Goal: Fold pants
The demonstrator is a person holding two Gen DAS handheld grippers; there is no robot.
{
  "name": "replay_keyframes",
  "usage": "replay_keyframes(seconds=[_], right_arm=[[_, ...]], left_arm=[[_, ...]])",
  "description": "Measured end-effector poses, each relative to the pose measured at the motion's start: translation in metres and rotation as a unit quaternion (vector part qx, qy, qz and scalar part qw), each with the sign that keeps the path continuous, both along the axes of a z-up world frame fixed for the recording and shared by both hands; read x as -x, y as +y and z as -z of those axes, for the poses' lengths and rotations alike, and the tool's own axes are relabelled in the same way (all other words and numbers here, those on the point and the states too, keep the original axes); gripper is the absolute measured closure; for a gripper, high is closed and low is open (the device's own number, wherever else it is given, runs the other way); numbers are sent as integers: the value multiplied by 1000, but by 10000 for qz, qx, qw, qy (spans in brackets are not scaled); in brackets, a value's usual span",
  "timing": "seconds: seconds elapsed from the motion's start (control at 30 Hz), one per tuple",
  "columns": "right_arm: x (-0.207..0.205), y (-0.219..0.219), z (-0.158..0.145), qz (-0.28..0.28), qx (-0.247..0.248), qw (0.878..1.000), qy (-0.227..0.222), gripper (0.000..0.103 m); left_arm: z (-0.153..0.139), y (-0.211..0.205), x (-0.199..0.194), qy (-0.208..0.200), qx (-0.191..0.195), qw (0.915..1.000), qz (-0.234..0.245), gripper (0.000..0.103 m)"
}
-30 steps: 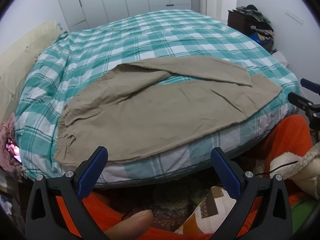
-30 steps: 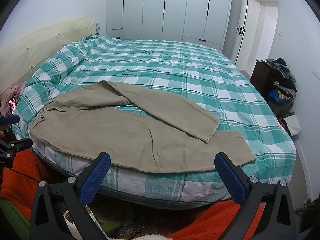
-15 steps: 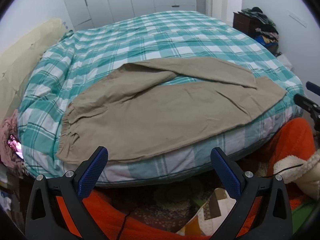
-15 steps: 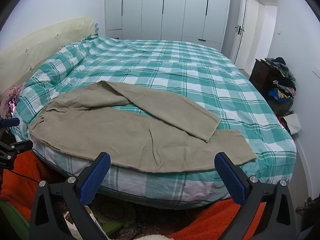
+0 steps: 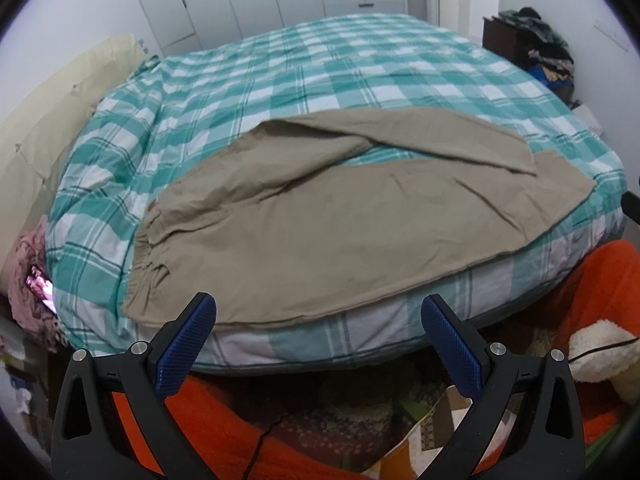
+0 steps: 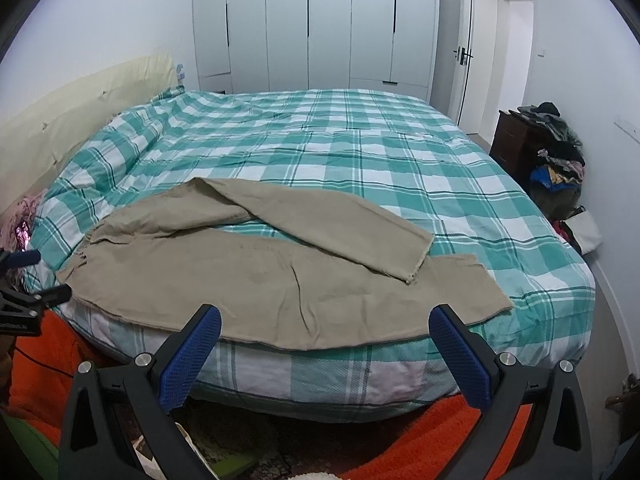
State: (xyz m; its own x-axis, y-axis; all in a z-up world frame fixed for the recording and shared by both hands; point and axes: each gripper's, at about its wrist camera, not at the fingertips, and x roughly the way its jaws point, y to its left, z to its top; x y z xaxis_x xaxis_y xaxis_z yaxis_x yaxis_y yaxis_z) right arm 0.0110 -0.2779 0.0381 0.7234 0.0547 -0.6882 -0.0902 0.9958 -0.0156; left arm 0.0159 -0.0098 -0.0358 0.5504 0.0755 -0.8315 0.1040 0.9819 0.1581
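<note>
Tan pants (image 6: 256, 280) lie spread along the near edge of the bed (image 6: 360, 152), on a green-and-white checked cover. The waistband (image 5: 150, 248) sits at the left end, bunched and gathered, and the legs run off to the right. The near leg lies flat along the mattress edge, with its hem (image 6: 492, 284) close to the right corner. The far leg (image 6: 320, 224) bends across on a slant, so its hem rests on top of the near leg toward the right.

The left gripper (image 5: 318, 344) hangs just short of the near side of the bed, by the waistband end, with its blue pads (image 5: 186, 350) spread wide and nothing between them. The right gripper (image 6: 324, 354) hangs further right along the same edge, level with the middle of the near leg, its pads (image 6: 460, 360) also wide apart and empty. Neither touches the cloth.

An orange blanket (image 6: 420, 444) lies on the floor below both grippers. White wardrobe doors (image 6: 312, 24) fill the far wall, and a dark dresser (image 6: 516, 140) piled with clothes stands at the far right. A cream headboard (image 6: 80, 108) runs along the left side of the bed.
</note>
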Motion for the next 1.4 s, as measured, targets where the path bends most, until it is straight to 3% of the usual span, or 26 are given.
replay_keyframes(seconds=[0.27,0.5,0.77,0.97,1.0,1.03,1.1,1.23,1.4], right_arm=[[-6,-7,10,50,-258,9996,77,0],[-8,13,20,-363,94,9992,136,0],[-22,6,33,-670,-285,9961,498,0],[-96,-30,53,-964,1120,9887,235,1],[-115,-37,64,-1030,1372,9845,361,6],[-130,-42,75,-1142,1524,9804,495,17],[-158,-47,98,-1389,1762,9710,823,30],[-188,-46,134,-1794,2032,9547,1229,31],[-209,-51,171,-1893,2426,9398,1485,33]], left_arm=[[8,-6,-4,156,-88,9998,-6,1],[14,-7,-10,275,-54,9996,-16,1],[24,-4,-15,458,-63,9989,-84,1],[28,1,-17,556,34,9982,-224,1],[27,2,-17,550,25,9982,-249,1],[27,3,-17,544,15,9981,-278,1],[28,7,-18,552,2,9979,-349,1],[34,12,-22,718,-39,9962,-484,1],[39,12,-26,791,-43,9956,-492,1]])
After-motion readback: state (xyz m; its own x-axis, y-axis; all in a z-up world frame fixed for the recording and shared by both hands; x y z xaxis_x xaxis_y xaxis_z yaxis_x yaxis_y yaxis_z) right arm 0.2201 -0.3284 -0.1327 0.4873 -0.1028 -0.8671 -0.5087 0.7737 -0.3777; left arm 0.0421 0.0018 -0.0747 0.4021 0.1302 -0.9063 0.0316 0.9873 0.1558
